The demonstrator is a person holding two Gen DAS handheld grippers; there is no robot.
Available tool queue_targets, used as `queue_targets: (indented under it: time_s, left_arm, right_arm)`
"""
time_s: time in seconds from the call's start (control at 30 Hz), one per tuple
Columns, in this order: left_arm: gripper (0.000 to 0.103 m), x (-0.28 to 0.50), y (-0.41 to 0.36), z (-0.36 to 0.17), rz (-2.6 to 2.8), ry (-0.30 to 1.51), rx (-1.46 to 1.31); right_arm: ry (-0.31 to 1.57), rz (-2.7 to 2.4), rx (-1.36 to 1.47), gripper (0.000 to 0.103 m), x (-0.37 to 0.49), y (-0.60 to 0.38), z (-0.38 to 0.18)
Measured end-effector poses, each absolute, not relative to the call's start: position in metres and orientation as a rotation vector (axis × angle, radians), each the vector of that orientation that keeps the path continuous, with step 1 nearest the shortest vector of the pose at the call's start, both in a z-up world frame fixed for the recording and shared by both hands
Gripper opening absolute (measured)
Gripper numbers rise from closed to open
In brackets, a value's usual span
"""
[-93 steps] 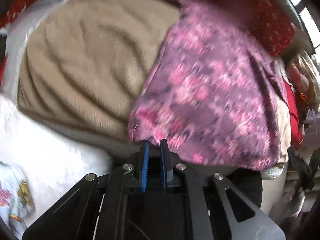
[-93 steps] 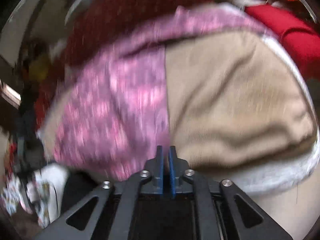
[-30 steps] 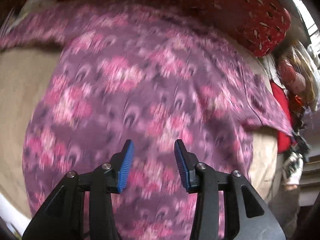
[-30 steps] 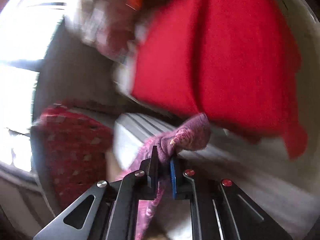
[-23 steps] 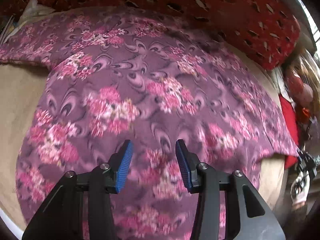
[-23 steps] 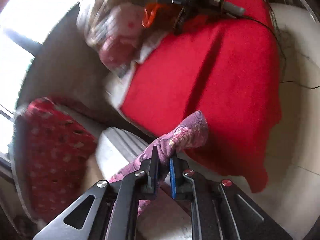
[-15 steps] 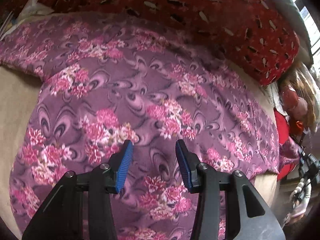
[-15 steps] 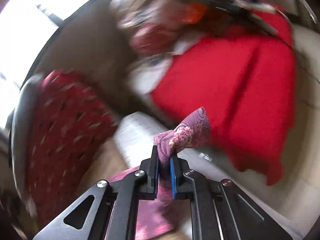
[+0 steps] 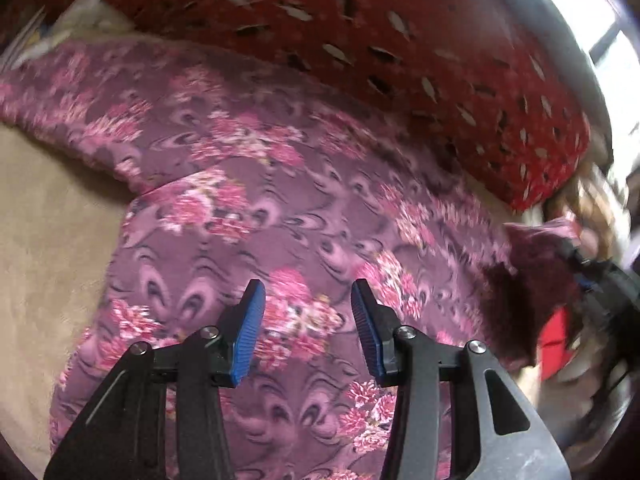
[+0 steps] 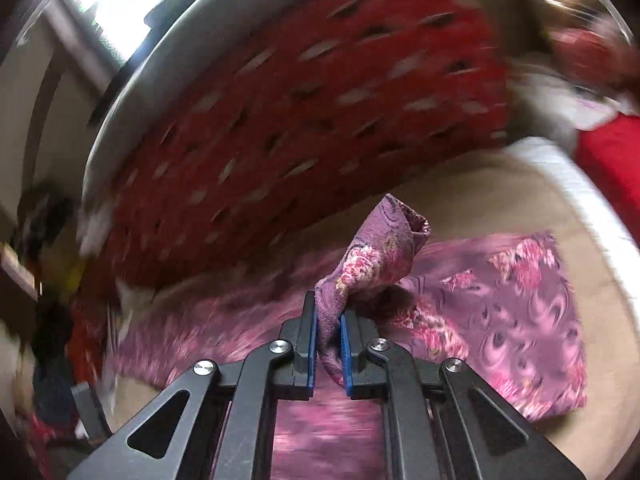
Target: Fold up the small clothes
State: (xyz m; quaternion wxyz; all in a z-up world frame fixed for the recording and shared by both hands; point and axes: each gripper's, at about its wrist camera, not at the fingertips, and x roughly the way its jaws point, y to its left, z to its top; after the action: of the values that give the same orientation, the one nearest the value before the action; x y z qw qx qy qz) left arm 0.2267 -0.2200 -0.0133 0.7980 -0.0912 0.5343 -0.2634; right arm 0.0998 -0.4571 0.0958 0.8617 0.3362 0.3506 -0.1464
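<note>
A purple garment with pink flowers (image 9: 280, 208) lies spread on a beige blanket (image 9: 44, 216). My left gripper (image 9: 307, 334) hovers just above its middle, open, with nothing between its blue pads. At the right edge of the left wrist view a lifted corner of the garment (image 9: 536, 256) hangs from the right gripper. In the right wrist view my right gripper (image 10: 329, 354) is shut on that bunched corner (image 10: 380, 256), held above the rest of the garment (image 10: 512, 300).
A red cushion with pale flecks (image 9: 400, 52) lies along the far side of the garment, also as the cushion (image 10: 320, 120) in the right wrist view. A red cloth (image 10: 616, 160) lies at the right. A window (image 10: 120, 0) is behind.
My right gripper has swung from over the red cloth back over the bed, carrying the garment's corner, which now appears in the left wrist view. The left gripper slid across the garment, still open.
</note>
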Motion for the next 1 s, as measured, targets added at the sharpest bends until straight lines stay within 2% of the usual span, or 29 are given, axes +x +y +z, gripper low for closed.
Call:
queue_targets:
  time_s: [0.07, 0.23, 0.27, 0.3, 0.37, 0.43, 0.47, 0.63, 0.7, 0.77, 0.8, 0.83, 0.87, 0.9, 1.0]
  left_arm:
    - [0.043, 0.234, -0.208, -0.014, -0.558, 1.156, -0.245]
    - [0.043, 0.244, -0.188, -0.014, -0.555, 1.162, -0.324]
    - [0.043, 0.245, -0.185, -0.014, -0.564, 1.161, -0.336]
    - [0.043, 0.246, -0.184, -0.013, -0.578, 1.162, -0.347]
    - [0.044, 0.245, -0.184, -0.013, -0.616, 1.165, -0.355]
    - [0.067, 0.243, -0.191, -0.014, -0.669, 1.178, -0.366]
    - [0.072, 0.242, -0.194, -0.016, -0.694, 1.188, -0.376]
    - [0.077, 0.232, -0.240, -0.029, -0.749, 1.257, -0.317]
    - [0.081, 0.225, -0.259, -0.025, -0.701, 1.208, -0.238]
    - [0.081, 0.220, -0.271, -0.021, -0.669, 1.165, -0.212]
    - [0.069, 0.219, -0.275, -0.020, -0.662, 1.143, -0.225]
    - [0.031, 0.219, -0.278, -0.019, -0.654, 1.129, -0.230]
    - [0.008, 0.220, -0.282, -0.018, -0.662, 1.123, -0.222]
    - [0.004, 0.222, -0.286, -0.017, -0.665, 1.131, -0.204]
    - [0.004, 0.225, -0.271, -0.006, -0.628, 1.053, -0.254]
  right_arm:
    - [0.770, -0.254, 0.671, 0.010, 0.127, -0.425, 0.093]
    - [0.886, -0.154, 0.595, 0.019, 0.178, -0.352, 0.067]
    - [0.929, -0.129, 0.607, 0.022, 0.182, -0.341, 0.055]
    - [0.982, -0.094, 0.625, 0.030, 0.184, -0.330, 0.042]
    - [1.055, -0.051, 0.631, 0.036, 0.180, -0.315, 0.027]
    - [1.059, -0.031, 0.593, 0.035, 0.165, -0.305, 0.024]
    - [1.054, -0.025, 0.582, 0.035, 0.152, -0.304, 0.025]
    - [1.006, -0.094, 0.637, 0.041, 0.086, -0.341, 0.035]
    - [0.985, -0.148, 0.687, 0.044, 0.054, -0.366, 0.036]
    - [0.968, -0.199, 0.716, 0.044, 0.030, -0.385, 0.036]
    - [0.957, -0.227, 0.722, 0.044, 0.019, -0.395, 0.038]
    - [0.945, -0.248, 0.727, 0.044, 0.010, -0.403, 0.039]
    - [0.930, -0.272, 0.732, 0.044, 0.000, -0.412, 0.042]
    - [0.915, -0.299, 0.737, 0.044, -0.009, -0.421, 0.045]
    - [0.862, -0.384, 0.755, 0.044, -0.031, -0.451, 0.054]
